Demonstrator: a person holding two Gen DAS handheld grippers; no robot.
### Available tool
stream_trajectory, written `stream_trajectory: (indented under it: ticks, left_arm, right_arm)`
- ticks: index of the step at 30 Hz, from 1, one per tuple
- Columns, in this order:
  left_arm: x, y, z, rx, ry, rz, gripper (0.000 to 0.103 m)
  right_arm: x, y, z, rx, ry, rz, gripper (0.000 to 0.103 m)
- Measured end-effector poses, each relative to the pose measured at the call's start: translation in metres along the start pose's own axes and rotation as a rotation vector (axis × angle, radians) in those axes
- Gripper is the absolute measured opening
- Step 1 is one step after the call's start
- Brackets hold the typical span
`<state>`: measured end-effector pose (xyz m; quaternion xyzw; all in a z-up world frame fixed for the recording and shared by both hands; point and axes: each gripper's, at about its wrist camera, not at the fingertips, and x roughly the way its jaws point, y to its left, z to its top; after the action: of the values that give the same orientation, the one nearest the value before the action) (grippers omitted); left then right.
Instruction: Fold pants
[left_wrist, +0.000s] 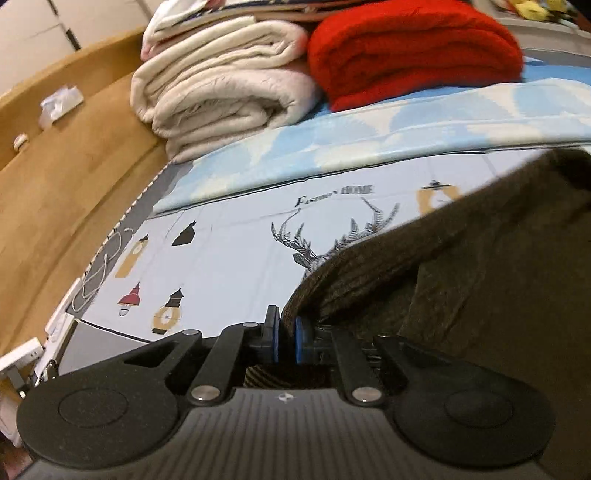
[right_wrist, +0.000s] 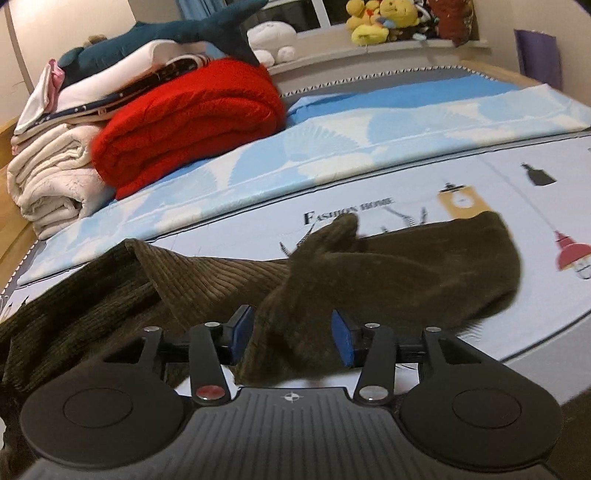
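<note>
Left hand-held gripper (left_wrist: 285, 334) pinches the brown pants (left_wrist: 461, 280); right hand-held gripper (right_wrist: 291, 338) gapes around them.

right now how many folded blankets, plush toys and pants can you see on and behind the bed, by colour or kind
red blanket: 1
cream blanket: 1
brown corduroy pants: 1
dark blue plush shark: 1
white plush toy: 1
yellow plush toys: at least 2, bunched so the exact number is unclear
total: at least 7
</note>
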<state>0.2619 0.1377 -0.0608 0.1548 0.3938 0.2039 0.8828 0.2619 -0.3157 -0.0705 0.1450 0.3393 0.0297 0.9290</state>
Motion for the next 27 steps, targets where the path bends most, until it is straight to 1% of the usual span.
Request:
stream_trajectory:
  ticks: [2, 4, 5, 7, 8, 9, 10, 11, 12, 14, 15, 16, 17, 18, 19, 20, 21, 22, 24, 25, 27]
  left_arm:
    - [0.021, 0.002, 0.006, -0.058, 0.024, 0.011, 0.008]
    - [0.045, 0.004, 0.011, -0.131, 0.066, 0.017, 0.008]
    - [0.054, 0.004, 0.014, -0.150, 0.080, 0.016, 0.008]
    - [0.069, 0.001, 0.017, -0.145, 0.100, 0.022, 0.010]
    - [0.074, -0.001, 0.021, -0.136, 0.112, 0.033, 0.017]
    - [0.077, -0.005, 0.024, -0.116, 0.126, 0.053, 0.036]
    - [0.076, -0.010, 0.029, -0.083, 0.124, 0.091, 0.046]
    - [0.068, -0.015, 0.032, -0.057, 0.096, 0.119, 0.054]
    - [0.055, -0.021, 0.038, -0.031, 0.039, 0.130, 0.054]
    - [0.026, -0.033, 0.050, -0.003, -0.068, 0.091, 0.054]
    - [0.011, -0.039, 0.055, -0.010, -0.117, 0.034, 0.054]
    - [-0.005, -0.046, 0.059, -0.036, -0.156, -0.073, 0.054]
    - [-0.015, -0.054, 0.060, -0.056, -0.169, -0.199, 0.054]
    - [-0.024, -0.066, 0.060, -0.056, -0.159, -0.352, 0.054]
    - [-0.031, -0.082, 0.058, -0.034, -0.135, -0.517, 0.053]
    - [-0.039, -0.104, 0.052, 0.014, -0.116, -0.670, 0.053]
    - [-0.048, -0.124, 0.045, 0.076, -0.118, -0.749, 0.054]
    - [-0.061, -0.151, 0.035, 0.180, -0.139, -0.795, 0.054]
    - [-0.075, -0.190, 0.017, 0.338, -0.176, -0.801, 0.059]
    - [-0.076, -0.207, 0.011, 0.387, -0.169, -0.792, 0.059]
    - [-0.072, -0.228, 0.004, 0.428, -0.142, -0.780, 0.059]
  right_arm:
    - [0.010, 0.007, 0.002, -0.025, 0.001, -0.014, 0.050]
    - [0.021, 0.013, 0.004, -0.045, 0.007, -0.039, 0.050]
    - [0.025, 0.015, 0.005, -0.055, 0.016, -0.059, 0.051]
    - [0.035, 0.017, 0.006, -0.077, 0.034, -0.143, 0.050]
    - [0.039, 0.014, 0.006, -0.072, 0.033, -0.161, 0.050]
    - [0.042, 0.011, 0.007, -0.057, 0.039, -0.182, 0.048]
    - [0.043, 0.008, 0.008, -0.037, 0.041, -0.209, 0.031]
    - [0.040, 0.003, 0.010, -0.003, 0.038, -0.241, 0.019]
    - [0.034, -0.003, 0.014, 0.046, 0.030, -0.255, 0.011]
    - [0.011, -0.020, 0.026, 0.190, -0.036, -0.237, 0.010]
    - [-0.004, -0.027, 0.033, 0.247, -0.085, -0.223, 0.010]
    - [-0.018, -0.034, 0.040, 0.288, -0.140, -0.210, 0.009]
    - [-0.031, -0.039, 0.045, 0.319, -0.188, -0.206, 0.009]
    - [-0.045, -0.046, 0.050, 0.353, -0.236, -0.198, 0.009]
    - [-0.055, -0.051, 0.054, 0.380, -0.268, -0.192, 0.009]
    - [-0.064, -0.056, 0.058, 0.406, -0.299, -0.194, 0.009]
    - [-0.071, -0.060, 0.061, 0.424, -0.322, -0.200, 0.009]
    - [-0.075, -0.064, 0.064, 0.433, -0.334, -0.202, 0.009]
    - [-0.078, -0.071, 0.069, 0.448, -0.350, -0.217, 0.008]
    - [-0.078, -0.074, 0.070, 0.459, -0.356, -0.229, 0.008]
    - [-0.076, -0.079, 0.073, 0.485, -0.353, -0.232, 0.008]
